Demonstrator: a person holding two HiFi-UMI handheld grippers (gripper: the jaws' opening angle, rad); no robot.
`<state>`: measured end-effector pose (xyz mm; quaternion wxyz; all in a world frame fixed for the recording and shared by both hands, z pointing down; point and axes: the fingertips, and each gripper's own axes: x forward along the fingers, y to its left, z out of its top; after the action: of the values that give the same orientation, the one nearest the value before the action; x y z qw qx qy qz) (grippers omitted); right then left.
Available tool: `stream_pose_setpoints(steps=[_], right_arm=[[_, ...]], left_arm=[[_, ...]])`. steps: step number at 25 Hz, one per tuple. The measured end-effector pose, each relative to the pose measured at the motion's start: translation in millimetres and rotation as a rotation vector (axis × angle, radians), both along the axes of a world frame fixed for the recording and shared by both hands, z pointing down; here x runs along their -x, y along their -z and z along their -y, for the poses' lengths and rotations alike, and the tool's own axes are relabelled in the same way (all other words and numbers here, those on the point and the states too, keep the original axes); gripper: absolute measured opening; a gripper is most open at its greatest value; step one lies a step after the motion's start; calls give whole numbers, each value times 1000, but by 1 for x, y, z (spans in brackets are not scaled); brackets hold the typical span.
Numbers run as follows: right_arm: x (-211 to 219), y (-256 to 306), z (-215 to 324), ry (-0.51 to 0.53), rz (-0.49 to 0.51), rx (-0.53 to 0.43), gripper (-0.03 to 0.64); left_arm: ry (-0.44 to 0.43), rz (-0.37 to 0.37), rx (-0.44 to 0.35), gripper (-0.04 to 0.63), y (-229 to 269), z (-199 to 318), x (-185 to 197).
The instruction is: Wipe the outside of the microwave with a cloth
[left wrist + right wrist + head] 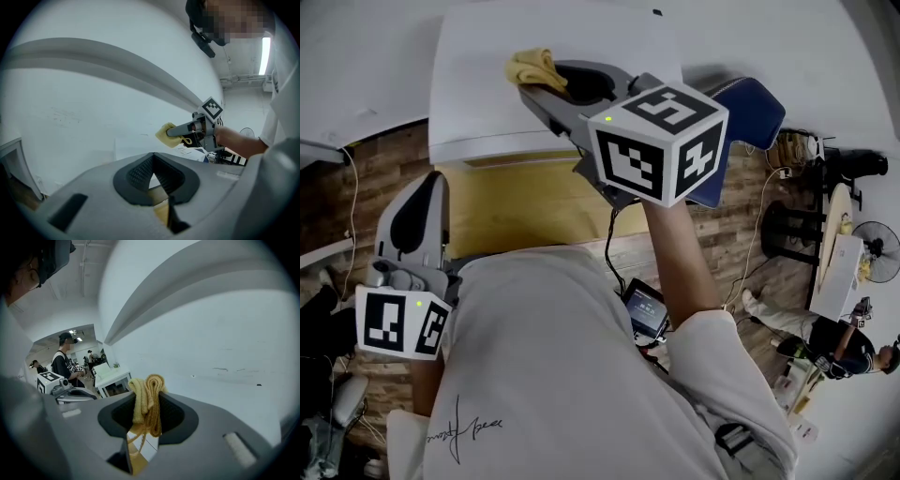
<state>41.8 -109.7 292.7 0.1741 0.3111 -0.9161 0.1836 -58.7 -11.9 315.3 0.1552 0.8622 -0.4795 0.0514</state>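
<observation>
Cloth: yellow terry cloth (534, 67), bunched into thick folds, with a thin loop hanging from it in the right gripper view.
Cloth position: on the flat top of the microwave, toward its middle.
Microwave: plain white box (478, 103), standing on a yellowish wooden counter (516, 211).
Right hand-held gripper (546, 86): jaws clamped on the cloth, reaching over the microwave's top.
Left hand-held gripper (431, 183): jaws together with nothing between them, held low at the counter's left edge, well apart from the cloth.
Around: a blue chair (752, 108) just beside the microwave's right side; plank floor (384, 178); a standing fan (877, 251) far right; a small screen device (645, 309) at the person's waist.
In the way: the right hand-held gripper's body and the person's forearm (680, 253) cover the microwave's right front corner in the head view.
</observation>
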Motion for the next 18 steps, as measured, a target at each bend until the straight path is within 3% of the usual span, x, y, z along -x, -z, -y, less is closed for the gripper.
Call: stream_pose_setpoints(steps=[13,18], right_arm=[[-75,10,-45,-147,-11,-136,123],[-91,9,-59,-214,47,-147,123]], left_arm=[[-50,-8,-20,-9,13,-15,-28],[-46,-28,-48,-9,19,-11,-27]])
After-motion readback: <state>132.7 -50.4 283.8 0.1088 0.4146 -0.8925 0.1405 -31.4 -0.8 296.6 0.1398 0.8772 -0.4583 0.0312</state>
